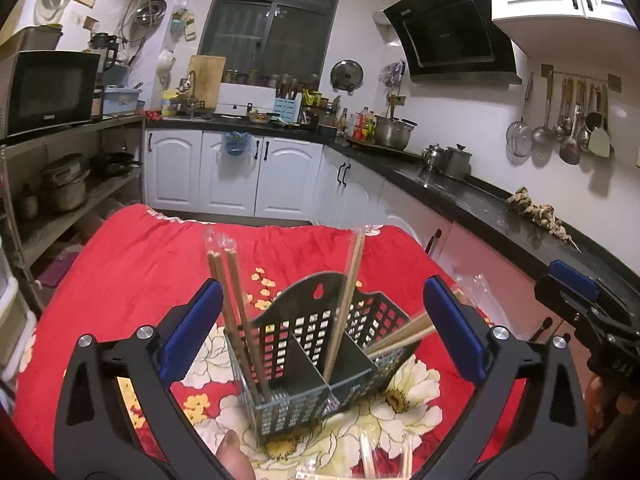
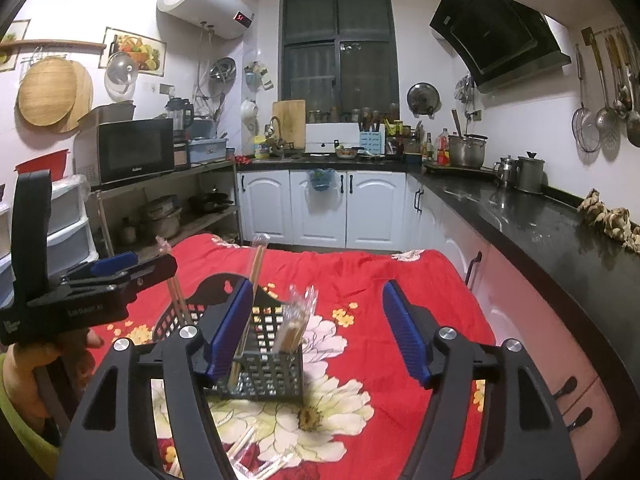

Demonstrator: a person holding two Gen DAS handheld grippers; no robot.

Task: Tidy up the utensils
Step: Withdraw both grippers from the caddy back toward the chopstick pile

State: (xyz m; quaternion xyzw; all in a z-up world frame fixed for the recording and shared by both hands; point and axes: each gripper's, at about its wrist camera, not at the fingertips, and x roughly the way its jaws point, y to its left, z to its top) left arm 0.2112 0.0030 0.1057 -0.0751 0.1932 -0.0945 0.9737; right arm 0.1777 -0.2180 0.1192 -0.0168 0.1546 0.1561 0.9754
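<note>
Left wrist view: a black slotted basket [image 1: 316, 364] stands on the red flowered cloth [image 1: 132, 264] and already holds several wrapped pairs of chopsticks [image 1: 240, 320] in its compartments. The left gripper [image 1: 320, 336] and right gripper [image 2: 316, 336] both hang above it with jaws spread, gripping nothing. More wrapped chopsticks [image 2: 248, 448] lie loose on the cloth nearby, so the sorting appears well advanced but unfinished.

Basket [image 1: 316, 360] on tablecloth [image 1: 132, 280], chopsticks [image 1: 240, 320] in its compartments
</note>
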